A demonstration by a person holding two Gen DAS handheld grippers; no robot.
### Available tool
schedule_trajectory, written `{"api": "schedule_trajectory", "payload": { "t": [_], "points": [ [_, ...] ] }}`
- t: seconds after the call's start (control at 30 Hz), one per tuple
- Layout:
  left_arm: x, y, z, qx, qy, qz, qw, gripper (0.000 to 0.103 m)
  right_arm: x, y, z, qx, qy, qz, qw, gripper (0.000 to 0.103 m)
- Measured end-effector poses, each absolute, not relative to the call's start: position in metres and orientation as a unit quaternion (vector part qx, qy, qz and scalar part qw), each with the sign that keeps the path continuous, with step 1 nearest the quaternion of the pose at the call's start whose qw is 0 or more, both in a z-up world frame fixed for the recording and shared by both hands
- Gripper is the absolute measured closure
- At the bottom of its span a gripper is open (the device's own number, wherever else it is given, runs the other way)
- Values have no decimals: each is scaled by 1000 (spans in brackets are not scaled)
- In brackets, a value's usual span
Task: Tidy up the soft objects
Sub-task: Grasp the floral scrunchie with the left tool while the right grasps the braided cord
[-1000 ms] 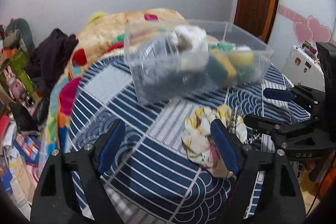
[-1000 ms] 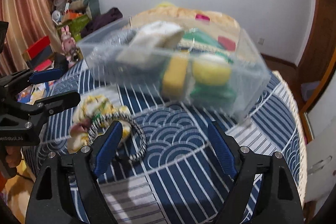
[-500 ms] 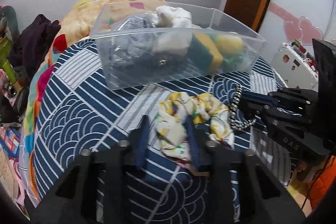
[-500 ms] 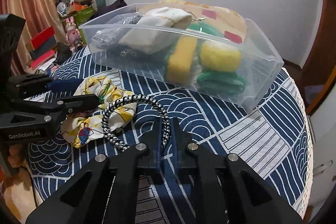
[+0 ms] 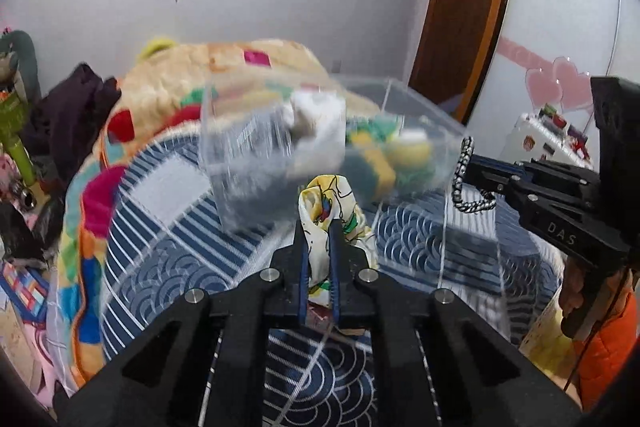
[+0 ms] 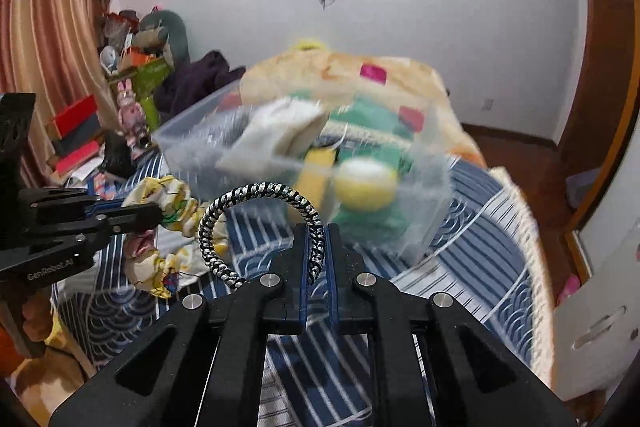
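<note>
My left gripper (image 5: 319, 227) is shut on a yellow floral scrunchie (image 5: 326, 205) and holds it above the blue patterned cover, in front of the clear plastic bin (image 5: 256, 147). It also shows in the right wrist view (image 6: 160, 217), hanging from the left gripper (image 6: 154, 211). My right gripper (image 6: 319, 233) is shut on a black-and-white braided hair band (image 6: 256, 193), also lifted; the band shows in the left wrist view (image 5: 464, 167) at the right gripper's tip (image 5: 474, 169). The bin (image 6: 420, 227) holds a white cloth (image 6: 276, 131), sponges and a yellow round pad (image 6: 364, 183).
The bin stands on a round surface with a blue wave-patterned cover (image 6: 460, 219). A colourful blanket (image 5: 168, 95) lies behind it. Toys and boxes (image 6: 132, 83) crowd the left by a curtain. A wooden door (image 5: 460, 7) is at the right.
Both grippers have lifted off the cover with their items, the left with the scrunchie, the right with the hair band. A second ago both were open.
</note>
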State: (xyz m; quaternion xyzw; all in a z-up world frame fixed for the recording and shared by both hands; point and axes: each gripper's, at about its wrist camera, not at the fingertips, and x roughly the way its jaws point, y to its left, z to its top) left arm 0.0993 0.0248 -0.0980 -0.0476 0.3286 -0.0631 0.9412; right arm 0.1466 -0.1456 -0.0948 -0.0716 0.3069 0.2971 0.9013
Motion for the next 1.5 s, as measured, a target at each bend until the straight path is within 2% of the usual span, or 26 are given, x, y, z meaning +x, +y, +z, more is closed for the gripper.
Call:
{"api": "schedule_trajectory", "payload": {
  "t": [0.23,0.43,0.87,1.0,1.07,1.17,1.23,1.5],
  "points": [
    [110,42,-55,-65,261,-35,963,95,163,-148,-72,-57,275,280,918,96],
    [134,50,-42,-82,231,-20,969,95,188,-142,-60,-53,265,262,926,96],
    [191,51,-96,-61,294,22,954,95,206,-113,-91,-84,315,259,909,96],
    [193,55,-103,-71,305,16,949,89,204,-117,-90,-81,323,267,904,95],
    [192,55,-102,-68,305,16,950,86,204,-120,-89,-80,327,268,903,92],
    [185,56,-99,-63,301,18,951,70,202,-126,-85,-72,328,271,902,75],
    [179,56,-96,-68,295,14,953,60,199,-131,-82,-71,321,270,905,58],
    [149,53,-72,-72,266,0,961,57,184,-150,-66,-55,300,280,910,56]
  ]
}}
